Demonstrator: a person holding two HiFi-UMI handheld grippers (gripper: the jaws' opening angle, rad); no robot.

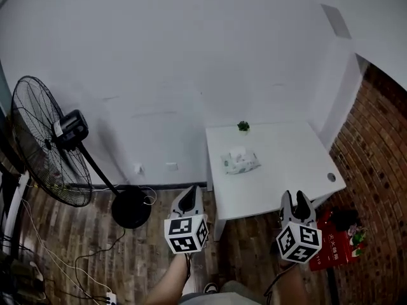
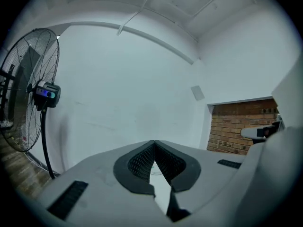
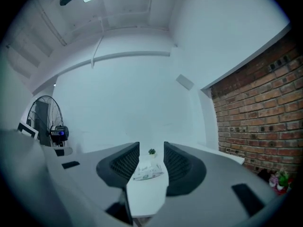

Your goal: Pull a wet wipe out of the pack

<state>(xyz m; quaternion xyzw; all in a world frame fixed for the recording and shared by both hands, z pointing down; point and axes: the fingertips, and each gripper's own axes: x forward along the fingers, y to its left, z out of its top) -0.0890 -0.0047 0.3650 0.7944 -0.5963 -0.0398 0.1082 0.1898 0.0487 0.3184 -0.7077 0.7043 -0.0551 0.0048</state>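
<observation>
Head view: wet wipe pack [image 1: 240, 162] lies on the table [image 1: 280, 170], neither gripper on it

The pack rests in the back-left part of the white table, in from every edge, with a white bit showing at its top. A small potted plant [image 1: 243, 126] stands behind it near the back edge, apart from the pack. A wide stretch of tabletop lies between the pack and the front edge, and a round hole [image 1: 331, 177] sits close to the front right corner.

The table's back edge meets the white wall [image 1: 191, 56]. Its right side runs near a white pillar and the brick wall [image 1: 381, 145]. The left and front edges face open wooden floor [image 1: 82, 234].

The left gripper [image 1: 189, 197] hangs over the floor just beside the table's front left corner, outside the left edge. In the left gripper view its jaws meet at the tips, with a narrow wedge of gap behind them and nothing between. The right gripper [image 1: 296, 200] hovers towards the right end of the front edge, its tips about level with that edge. In the right gripper view its jaws stand apart and parallel, empty, and the pack and plant show far off through the gap. Both grippers are well apart from the pack.

On the floor at the left, a pedestal fan [image 1: 48, 142] leans with its round base [image 1: 130, 206] near the left gripper. Cables [image 1: 51, 246] trail across the boards, and a red box [image 1: 337, 243] sits below the front right corner
</observation>
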